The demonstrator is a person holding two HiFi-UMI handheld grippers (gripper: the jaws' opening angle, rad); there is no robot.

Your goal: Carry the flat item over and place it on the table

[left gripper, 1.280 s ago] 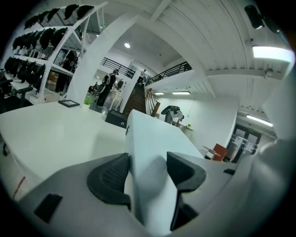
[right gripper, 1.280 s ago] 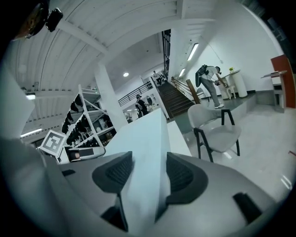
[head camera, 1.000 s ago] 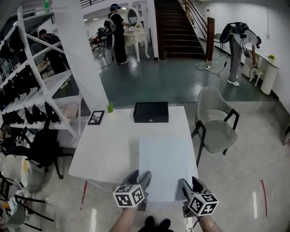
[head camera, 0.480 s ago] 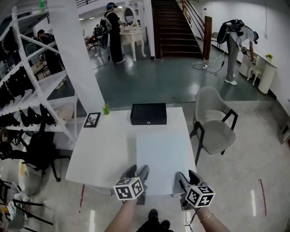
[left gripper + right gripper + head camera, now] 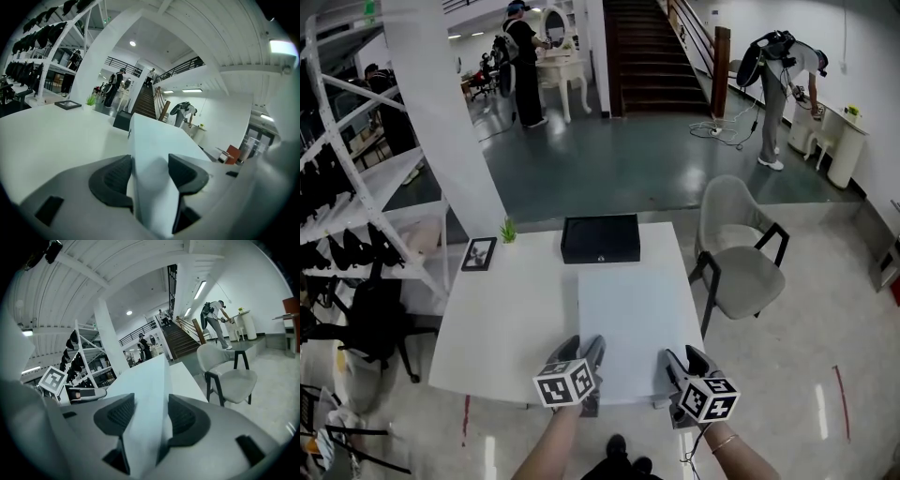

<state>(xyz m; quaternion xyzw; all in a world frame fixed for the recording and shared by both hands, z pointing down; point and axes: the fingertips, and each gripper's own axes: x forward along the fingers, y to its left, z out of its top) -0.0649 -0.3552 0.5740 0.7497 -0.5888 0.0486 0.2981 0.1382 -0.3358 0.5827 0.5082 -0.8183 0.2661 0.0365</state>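
A large flat white board (image 5: 630, 328) hangs level over the right half of the white table (image 5: 502, 319), held at its near edge by both grippers. My left gripper (image 5: 589, 361) is shut on the board's near left corner, and the board (image 5: 154, 154) runs away between its dark pads (image 5: 112, 176). My right gripper (image 5: 670, 368) is shut on the near right corner, the board (image 5: 143, 385) clamped between its pads (image 5: 182, 418). The board's far edge reaches almost to a black box (image 5: 600, 238).
A small picture frame (image 5: 478, 253) and a little green plant (image 5: 507, 229) sit at the table's far left. A grey armchair (image 5: 736, 253) stands right of the table. White shelving (image 5: 356, 206) with dark items lines the left. People stand far back near the stairs (image 5: 647, 56).
Both grippers and the board have moved forward over the table; the table and black box now sit closer and lower in the head view. Both grips are unchanged.
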